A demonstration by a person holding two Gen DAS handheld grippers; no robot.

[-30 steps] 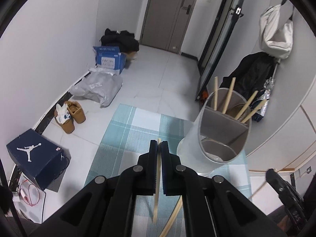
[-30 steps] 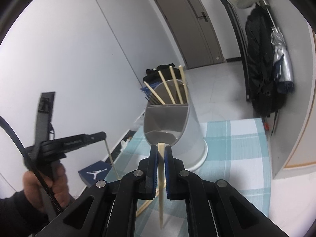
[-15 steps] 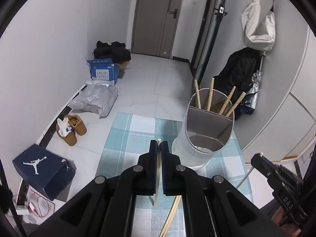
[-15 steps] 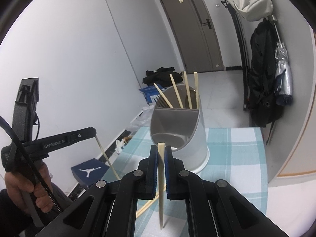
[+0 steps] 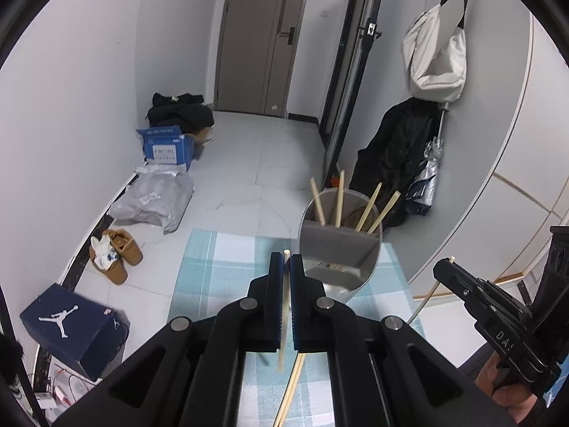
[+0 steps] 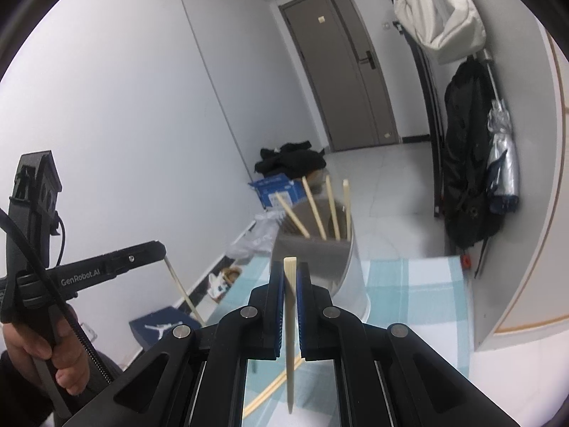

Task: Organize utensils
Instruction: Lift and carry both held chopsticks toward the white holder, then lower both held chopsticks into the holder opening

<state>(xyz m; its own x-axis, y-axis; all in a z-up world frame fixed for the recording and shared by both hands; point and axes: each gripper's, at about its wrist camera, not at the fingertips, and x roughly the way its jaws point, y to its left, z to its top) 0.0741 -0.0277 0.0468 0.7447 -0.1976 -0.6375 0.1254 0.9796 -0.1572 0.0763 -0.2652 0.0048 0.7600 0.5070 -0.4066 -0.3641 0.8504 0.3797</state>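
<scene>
A grey divided utensil holder (image 5: 339, 249) (image 6: 320, 259) stands on a blue checked tablecloth (image 5: 220, 274), with several chopsticks leaning in its far compartment. My left gripper (image 5: 286, 259) is shut on a wooden chopstick (image 5: 282, 320) that hangs down, just left of and short of the holder. My right gripper (image 6: 292, 267) is shut on another chopstick (image 6: 291, 338), held upright in front of the holder. One more chopstick (image 5: 290, 395) (image 6: 274, 388) lies on the cloth below both grippers. Each gripper shows in the other's view, the left (image 6: 161, 249) and the right (image 5: 444, 267).
The table's far edge drops to a tiled floor with a blue shoe box (image 5: 71, 323), brown shoes (image 5: 117, 259), a grey bag (image 5: 153, 199) and a blue carton (image 5: 167, 147). A curved white wall (image 5: 498, 178) with hanging bags and a black coat stands right of the holder.
Both grippers have risen with their chopsticks still held. The holder now sits lower and farther off in both views, and the room behind shows more.
</scene>
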